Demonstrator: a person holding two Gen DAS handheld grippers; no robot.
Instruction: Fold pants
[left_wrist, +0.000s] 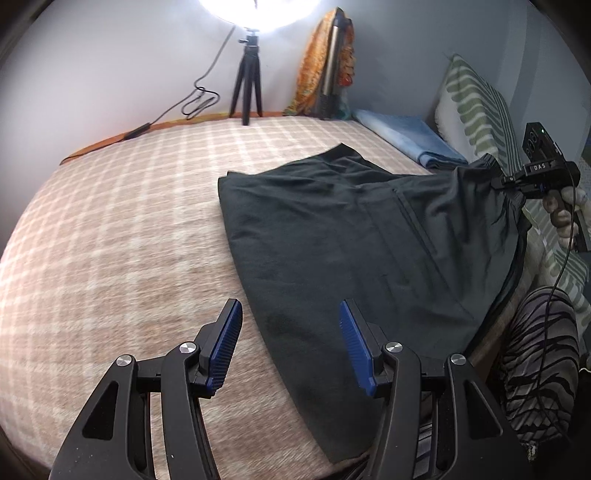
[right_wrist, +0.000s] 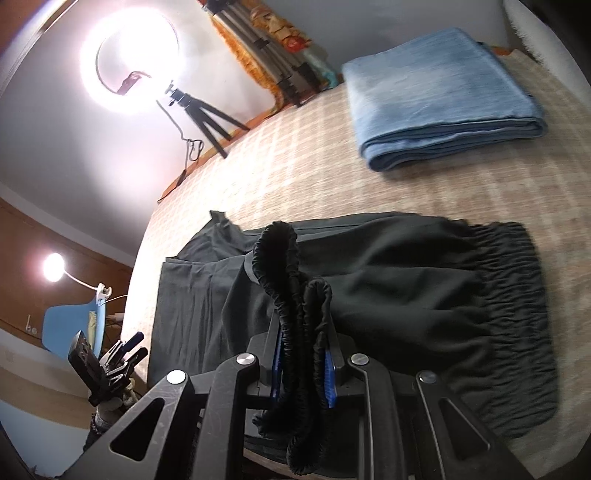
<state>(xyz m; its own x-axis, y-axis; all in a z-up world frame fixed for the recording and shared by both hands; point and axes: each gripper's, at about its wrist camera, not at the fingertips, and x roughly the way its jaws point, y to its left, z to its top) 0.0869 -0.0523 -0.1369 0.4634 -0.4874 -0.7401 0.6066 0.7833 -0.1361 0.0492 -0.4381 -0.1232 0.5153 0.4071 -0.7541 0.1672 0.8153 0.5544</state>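
Dark pants spread on a checked bed, one claw empty, the other clamped on the waistband.

Left wrist view: the left claw (left_wrist: 291, 345) stands released with nothing between its blue pads, hovering over the near edge of the pants (left_wrist: 332, 236), which lie on the bed (left_wrist: 122, 221); at far right the right claw (left_wrist: 511, 181) lifts a bunched corner. Right wrist view: the right claw (right_wrist: 303, 373) is clenched on the gathered elastic waistband (right_wrist: 291, 280), the rest of the pants lying beyond, with a folded blue cloth (right_wrist: 443, 96) well apart.
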